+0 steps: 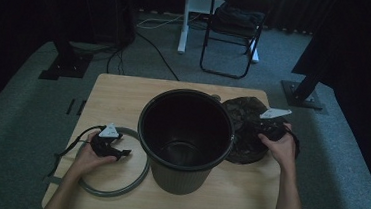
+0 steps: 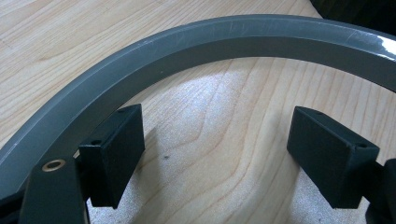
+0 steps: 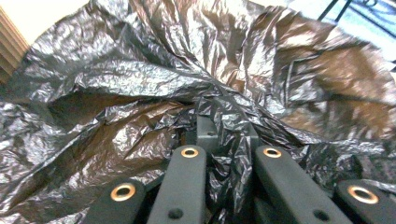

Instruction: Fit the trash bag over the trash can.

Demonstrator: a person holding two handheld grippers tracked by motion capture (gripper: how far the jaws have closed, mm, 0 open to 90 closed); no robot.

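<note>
- Bin bag [image 3: 140, 93]: thin, crinkled black film, very light and limp, glossy and likely slippery, easy to tear; it lies bunched on the table's [image 1: 119, 94] right side, just beside the bin [image 1: 185, 139], and you should take it at a gathered fold, not a single flat layer
- Right gripper [image 3: 227, 135]: your jaws are closed on a pinch of the bag, the film crumpled between them in the right gripper view; the grip looks small, so judge it prone to slip under a sharp pull
- Right hand [image 1: 280, 148]: it reaches in from the near edge, wrist low, gripper pointing away from you into the heap
- Left gripper [image 2: 215, 154]: your jaws stand wide apart over bare wood, gripping nothing, with the grey ring [image 2: 187, 44] curving just ahead of them and passing close by one jaw
- Left hand [image 1: 89, 157]: it rests inside the ring's loop near the front-left corner
- Bin: upright and hollow at the table's middle, between your hands
- Beyond the table: a folding chair [image 1: 234, 33] on the carpet
</note>
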